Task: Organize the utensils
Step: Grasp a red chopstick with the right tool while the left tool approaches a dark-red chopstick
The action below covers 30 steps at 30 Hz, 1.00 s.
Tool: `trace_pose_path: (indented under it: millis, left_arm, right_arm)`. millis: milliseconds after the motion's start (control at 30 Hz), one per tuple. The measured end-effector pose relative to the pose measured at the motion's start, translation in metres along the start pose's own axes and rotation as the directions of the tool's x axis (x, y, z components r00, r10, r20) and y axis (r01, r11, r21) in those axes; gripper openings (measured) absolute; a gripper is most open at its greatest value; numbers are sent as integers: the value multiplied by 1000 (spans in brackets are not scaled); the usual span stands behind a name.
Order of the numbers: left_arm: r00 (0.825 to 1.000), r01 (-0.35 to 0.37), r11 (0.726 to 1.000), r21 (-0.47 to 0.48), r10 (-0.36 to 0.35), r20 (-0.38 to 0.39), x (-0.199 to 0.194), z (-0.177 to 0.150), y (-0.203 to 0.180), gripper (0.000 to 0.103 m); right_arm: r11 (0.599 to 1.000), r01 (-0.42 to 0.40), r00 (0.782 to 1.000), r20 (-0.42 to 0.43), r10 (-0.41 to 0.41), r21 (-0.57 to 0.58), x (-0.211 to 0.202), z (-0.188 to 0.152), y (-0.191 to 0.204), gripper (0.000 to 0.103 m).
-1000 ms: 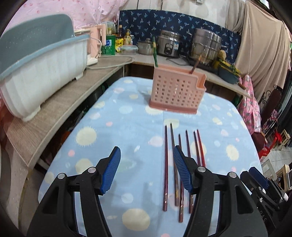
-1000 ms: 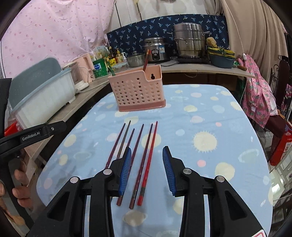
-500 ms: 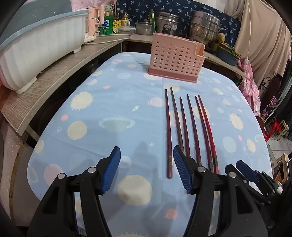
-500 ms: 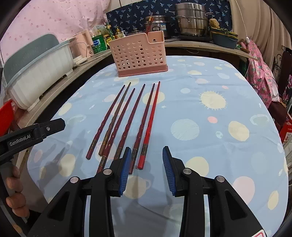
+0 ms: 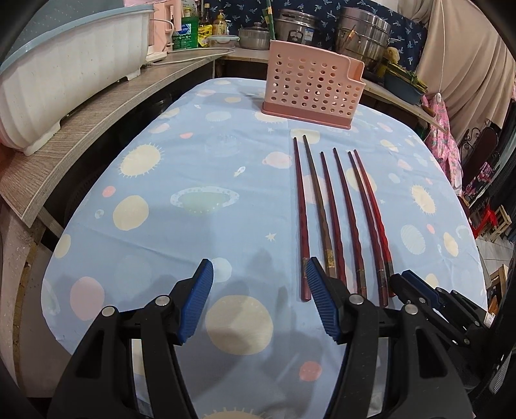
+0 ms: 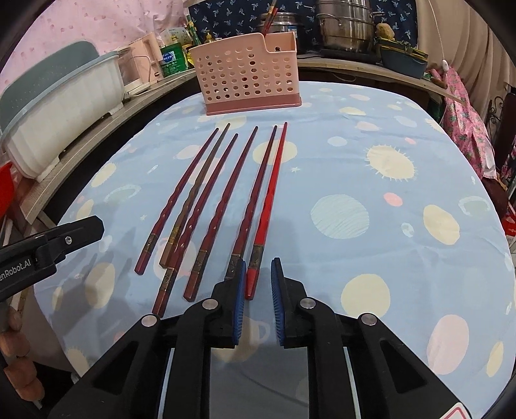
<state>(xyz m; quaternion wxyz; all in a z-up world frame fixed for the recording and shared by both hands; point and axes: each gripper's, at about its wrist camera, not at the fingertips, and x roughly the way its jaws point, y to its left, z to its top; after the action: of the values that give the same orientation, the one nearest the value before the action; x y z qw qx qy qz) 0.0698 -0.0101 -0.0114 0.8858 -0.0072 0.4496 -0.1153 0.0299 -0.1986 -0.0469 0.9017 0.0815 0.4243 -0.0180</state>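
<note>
Several dark red chopsticks (image 5: 338, 212) lie side by side on the blue patterned tablecloth (image 5: 193, 180), tips toward a pink perforated utensil holder (image 5: 311, 85) at the far end. My left gripper (image 5: 258, 274) is open and empty, low over the cloth just left of the chopsticks' near ends. In the right wrist view the chopsticks (image 6: 225, 199) fan out before the holder (image 6: 248, 74). My right gripper (image 6: 258, 270) is partly open, with the near end of the bright red rightmost chopstick (image 6: 267, 206) between its fingers, not clamped.
A white and grey dish rack (image 5: 64, 64) sits on the wooden counter (image 5: 80, 129) at the left. Pots, bottles and a rice cooker (image 5: 290, 25) stand behind the holder. The table edge drops off at the right toward pink fabric (image 6: 467, 122).
Both grippers have dropped lower and pulled back toward the near ends of the chopsticks. The right gripper has narrowed and now straddles the end of the bright red chopstick.
</note>
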Motion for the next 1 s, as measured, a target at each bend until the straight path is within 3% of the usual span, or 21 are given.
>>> trace_pose_path:
  millis: [233,667,1000]
  left_arm:
    - [1000,7,1000,8,-7,-16,4,-2,-3,57]
    - [998,21,999,44,-18,-59,18,-10,-17,58]
    - [996,-7,997,73,13,-87,39,-14,-25,57]
  right_arm:
    - [1000,9,1000,-4,-9,1,4,-1,-2,8]
    - [998,8,1000,6,-9,66,0,-3,-24,7]
    - [997,7,1000,12,-8,73,-1,-6,-27,7]
